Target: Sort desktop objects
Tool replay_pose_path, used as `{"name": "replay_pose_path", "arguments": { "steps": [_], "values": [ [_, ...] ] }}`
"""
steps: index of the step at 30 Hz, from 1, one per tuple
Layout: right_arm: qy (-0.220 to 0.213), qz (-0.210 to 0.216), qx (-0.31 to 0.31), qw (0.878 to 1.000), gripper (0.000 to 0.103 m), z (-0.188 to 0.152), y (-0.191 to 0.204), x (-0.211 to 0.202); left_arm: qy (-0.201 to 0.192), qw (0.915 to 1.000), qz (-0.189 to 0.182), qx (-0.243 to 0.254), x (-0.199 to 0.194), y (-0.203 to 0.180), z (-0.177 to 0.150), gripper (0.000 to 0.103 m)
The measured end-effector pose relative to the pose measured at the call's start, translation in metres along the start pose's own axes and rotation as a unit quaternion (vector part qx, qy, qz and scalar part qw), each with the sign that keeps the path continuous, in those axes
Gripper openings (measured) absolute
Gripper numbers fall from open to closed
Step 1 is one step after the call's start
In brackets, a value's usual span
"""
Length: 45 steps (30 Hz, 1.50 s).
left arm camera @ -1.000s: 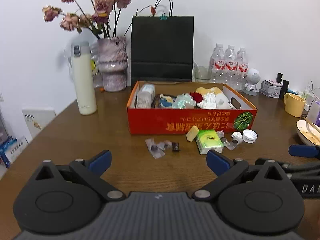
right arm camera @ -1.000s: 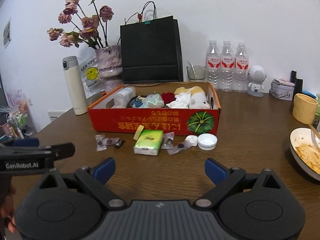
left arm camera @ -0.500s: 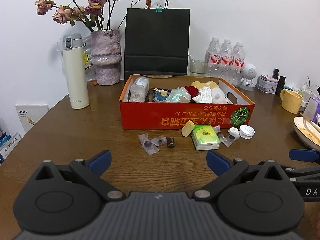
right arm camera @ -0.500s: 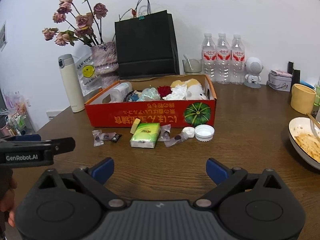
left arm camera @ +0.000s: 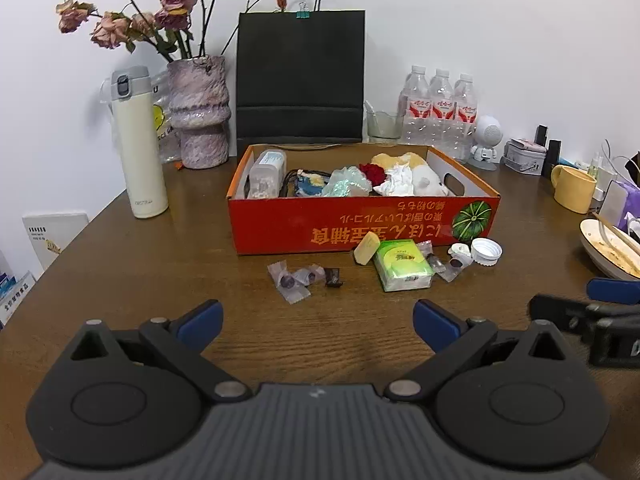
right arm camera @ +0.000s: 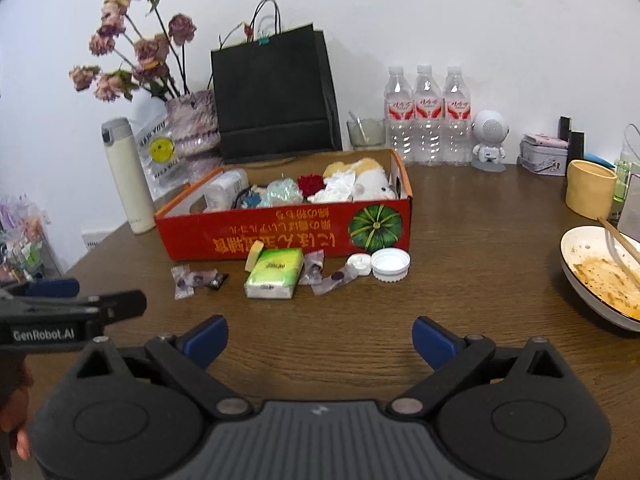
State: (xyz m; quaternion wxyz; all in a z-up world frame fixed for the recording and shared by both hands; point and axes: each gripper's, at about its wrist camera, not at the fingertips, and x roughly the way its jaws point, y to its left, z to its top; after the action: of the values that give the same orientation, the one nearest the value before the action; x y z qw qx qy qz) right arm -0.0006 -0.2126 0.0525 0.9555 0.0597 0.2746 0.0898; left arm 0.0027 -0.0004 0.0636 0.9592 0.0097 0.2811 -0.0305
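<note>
We hold both tongs — left tongs (left arm camera: 316, 322) and right tongs (right arm camera: 320, 334) — spread wide and empty above the table (left arm camera: 160, 264). Ahead lie a green tissue pack (left arm camera: 403, 265), wrapped candies (left arm camera: 296, 280) and a white bottle cap (left arm camera: 486, 251) before the orange cardboard box (left arm camera: 360, 229).

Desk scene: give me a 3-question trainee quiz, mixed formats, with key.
1. True or false: the green tissue pack lies inside the red box.
2. Which lies nearest the white bottle cap? A) cream flask B) wrapped candy C) yellow mug
3. Fill in: both the left claw and the right claw are ____ and hold nothing.

Key: 1 false, it lies on the table in front of the box; 2 B; 3 open.
</note>
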Motion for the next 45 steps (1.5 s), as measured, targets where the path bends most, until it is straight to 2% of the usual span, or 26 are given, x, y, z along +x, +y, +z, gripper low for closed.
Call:
{"name": "replay_pose_path", "arguments": {
  "steps": [3,9,13,15,17,20,22,24,25,26,27,29,32,34,38,42,45],
  "values": [
    [-0.021,0.011,0.004,1.000,0.099,-0.002,-0.002,-0.008,0.004,0.9999,0.010,-0.007,-0.004,0.007,-0.001,0.103],
    [-0.052,0.029,-0.016,0.998,0.099,0.005,0.005,-0.006,-0.010,0.9999,0.002,-0.008,0.001,0.023,-0.007,0.103],
    [-0.037,0.044,-0.030,0.998,0.096,0.014,0.019,0.010,0.007,0.9998,-0.020,0.003,0.028,0.028,-0.007,0.102],
    [-0.024,0.053,-0.041,0.997,0.091,0.018,0.025,0.022,0.006,0.9990,-0.045,0.007,0.043,0.032,-0.002,0.091],
    [-0.014,0.066,-0.050,0.996,0.086,0.023,0.032,0.036,0.011,0.9985,-0.053,-0.003,0.059,0.038,0.004,0.072],
    [0.000,0.089,-0.054,0.995,0.075,0.033,0.042,0.058,0.007,0.9973,-0.071,-0.014,0.082,0.048,0.016,0.060],
    [0.006,0.093,-0.057,0.994,0.073,0.037,0.049,0.069,0.011,0.9960,-0.087,-0.018,0.096,0.056,0.024,0.057],
    [0.013,0.108,-0.054,0.993,0.072,0.042,0.053,0.080,0.022,0.9936,-0.107,-0.029,0.109,0.067,0.029,0.049],
    [0.017,0.114,-0.053,0.992,0.072,0.044,0.055,0.085,0.027,0.9915,-0.120,-0.042,0.115,0.075,0.030,0.039],
    [0.020,0.118,-0.054,0.991,0.072,0.045,0.058,0.090,0.033,0.9896,-0.130,-0.053,0.122,0.081,0.031,0.023],
    [0.023,0.122,-0.057,0.991,0.071,0.046,0.063,0.095,0.042,0.9875,-0.137,-0.067,0.128,0.088,0.030,0.017],
    [0.032,0.129,-0.065,0.989,0.065,0.048,0.072,0.105,0.059,0.9823,-0.153,-0.089,0.137,0.097,0.028,0.011],
    [0.048,0.136,-0.098,0.985,0.055,0.047,0.094,0.123,0.078,0.9756,-0.174,-0.109,0.142,0.102,0.025,0.006],
    [0.056,0.136,-0.121,0.982,0.046,0.045,0.107,0.134,0.078,0.9778,-0.164,-0.105,0.145,0.102,0.022,0.002],
    [0.074,0.125,-0.124,0.982,0.033,0.047,0.120,0.158,0.068,0.9749,-0.156,-0.143,0.144,0.122,0.021,0.001],
    [0.093,0.113,-0.135,0.980,0.029,0.046,0.131,0.178,0.053,0.9791,-0.123,-0.153,0.136,0.132,0.023,0.002],
    [0.103,0.109,-0.125,0.981,0.029,0.043,0.126,0.187,0.056,0.9785,-0.130,-0.150,0.134,0.131,0.025,0.003]
  ]
}}
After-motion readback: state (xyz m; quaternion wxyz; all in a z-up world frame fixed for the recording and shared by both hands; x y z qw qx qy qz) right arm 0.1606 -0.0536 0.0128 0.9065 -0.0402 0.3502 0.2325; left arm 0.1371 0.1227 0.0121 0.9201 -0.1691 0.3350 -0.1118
